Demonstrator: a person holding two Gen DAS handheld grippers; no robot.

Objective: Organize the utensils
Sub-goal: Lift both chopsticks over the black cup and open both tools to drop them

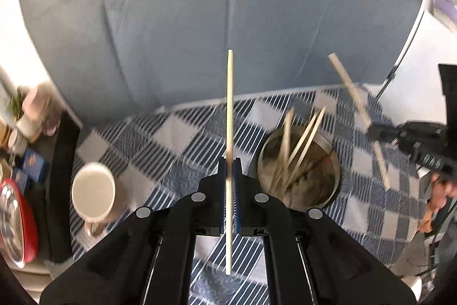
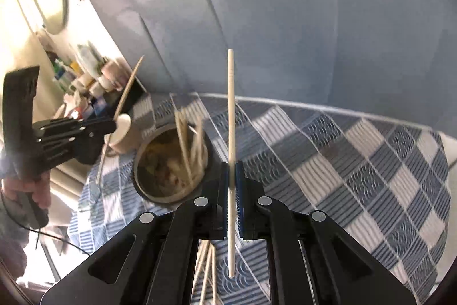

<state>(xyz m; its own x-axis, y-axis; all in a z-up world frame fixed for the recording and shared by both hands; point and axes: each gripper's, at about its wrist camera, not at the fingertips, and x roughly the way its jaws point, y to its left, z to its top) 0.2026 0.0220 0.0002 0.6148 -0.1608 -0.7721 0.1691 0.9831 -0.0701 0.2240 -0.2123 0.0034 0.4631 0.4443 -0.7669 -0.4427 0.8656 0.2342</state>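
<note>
My left gripper (image 1: pixel 230 166) is shut on a pale wooden chopstick (image 1: pixel 229 105) that stands upright between its pads, above the checked cloth. A round metal holder (image 1: pixel 300 170) with several chopsticks in it stands just to its right. My right gripper (image 2: pixel 234 169) is shut on another chopstick (image 2: pixel 231 105), also upright, with the holder (image 2: pixel 171 162) to its left. Each gripper shows in the other's view: the right one (image 1: pixel 371 130) with its chopstick (image 1: pixel 348 85), the left one (image 2: pixel 112 125) with its chopstick (image 2: pixel 128 87).
A white mug (image 1: pixel 94 193) stands left of the holder on the blue-and-white checked cloth (image 2: pixel 342 162). More loose chopsticks (image 2: pixel 207 270) lie under my right gripper. A blue padded wall (image 1: pixel 228 5) rises behind. Bottles and boxes (image 2: pixel 85 76) crowd a shelf on the left.
</note>
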